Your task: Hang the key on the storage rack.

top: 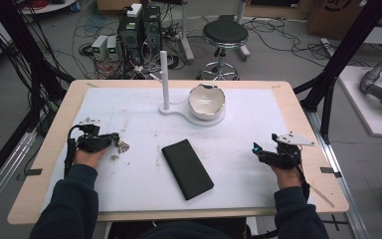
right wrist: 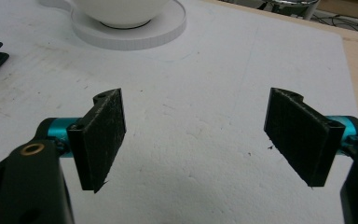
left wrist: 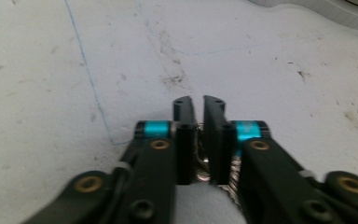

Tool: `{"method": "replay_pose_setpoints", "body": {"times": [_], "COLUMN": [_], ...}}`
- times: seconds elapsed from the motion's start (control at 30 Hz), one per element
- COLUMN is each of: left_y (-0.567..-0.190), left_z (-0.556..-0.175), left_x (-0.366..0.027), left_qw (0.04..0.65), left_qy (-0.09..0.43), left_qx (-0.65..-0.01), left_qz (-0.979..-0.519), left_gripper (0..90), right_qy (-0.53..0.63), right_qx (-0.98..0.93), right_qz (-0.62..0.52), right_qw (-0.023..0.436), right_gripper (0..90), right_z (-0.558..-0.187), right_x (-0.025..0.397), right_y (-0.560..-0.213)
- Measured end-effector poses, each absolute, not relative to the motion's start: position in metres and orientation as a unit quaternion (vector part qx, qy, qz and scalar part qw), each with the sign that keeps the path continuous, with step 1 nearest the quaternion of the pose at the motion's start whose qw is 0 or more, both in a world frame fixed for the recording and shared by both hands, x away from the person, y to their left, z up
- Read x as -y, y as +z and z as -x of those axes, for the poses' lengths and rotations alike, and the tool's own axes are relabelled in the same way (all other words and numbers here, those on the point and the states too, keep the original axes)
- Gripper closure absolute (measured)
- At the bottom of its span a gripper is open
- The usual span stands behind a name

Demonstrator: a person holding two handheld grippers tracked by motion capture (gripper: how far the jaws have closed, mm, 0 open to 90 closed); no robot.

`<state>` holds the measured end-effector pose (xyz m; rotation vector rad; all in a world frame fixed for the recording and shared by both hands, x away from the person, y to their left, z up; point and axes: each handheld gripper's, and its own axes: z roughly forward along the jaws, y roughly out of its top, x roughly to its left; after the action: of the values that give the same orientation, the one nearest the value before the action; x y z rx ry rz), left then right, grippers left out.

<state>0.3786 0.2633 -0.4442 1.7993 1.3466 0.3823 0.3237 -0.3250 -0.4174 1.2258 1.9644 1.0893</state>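
Item, left of the black case [top: 187, 168]: my left gripper [top: 113, 141] clamped on a bunch of keys [top: 123, 145], low over the white mat [top: 129, 114]. Item, right of the case: my right gripper [right wrist: 193, 135], jaws wide, holding nothing. Step judged: keys just grasped; next calls for lifting them toward the peg stand [top: 164, 79] beyond the case.

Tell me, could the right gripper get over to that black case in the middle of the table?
Probably yes. The right gripper has its jaws wide apart with nothing between them, and only bare white mat lies between it and the black case.
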Motion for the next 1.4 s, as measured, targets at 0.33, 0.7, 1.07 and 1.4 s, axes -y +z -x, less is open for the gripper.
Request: {"method": "replay_pose_setpoints", "body": {"times": [0.33,0.7,1.07,1.4], "left_y": [-0.437,-0.413,-0.394,-0.352], "left_z": [-0.374,-0.362,-0.362,-0.38], "left_x": [-0.261,-0.261,-0.254,-0.234], "left_qw": [0.449,0.55,0.602,0.646], "left_qy": [0.161,0.173,0.159,0.143], "left_qx": [-0.499,-0.42,-0.377,-0.353], "left_qz": [-0.723,-0.701,-0.685,-0.662], "left_gripper": [86.3,86.8,86.9,88.1], "right_qy": [0.407,0.406,0.406,0.408], "right_qx": [-0.736,-0.737,-0.737,-0.734], "right_qz": [-0.458,-0.457,-0.459,-0.461], "right_qw": [0.288,0.289,0.286,0.287], "right_gripper": [20.8,20.8,20.8,20.8], "right_z": [-0.324,-0.324,-0.325,-0.325], "right_x": [0.326,0.326,0.325,0.325], "right_y": [-0.418,-0.418,-0.418,-0.417]}}
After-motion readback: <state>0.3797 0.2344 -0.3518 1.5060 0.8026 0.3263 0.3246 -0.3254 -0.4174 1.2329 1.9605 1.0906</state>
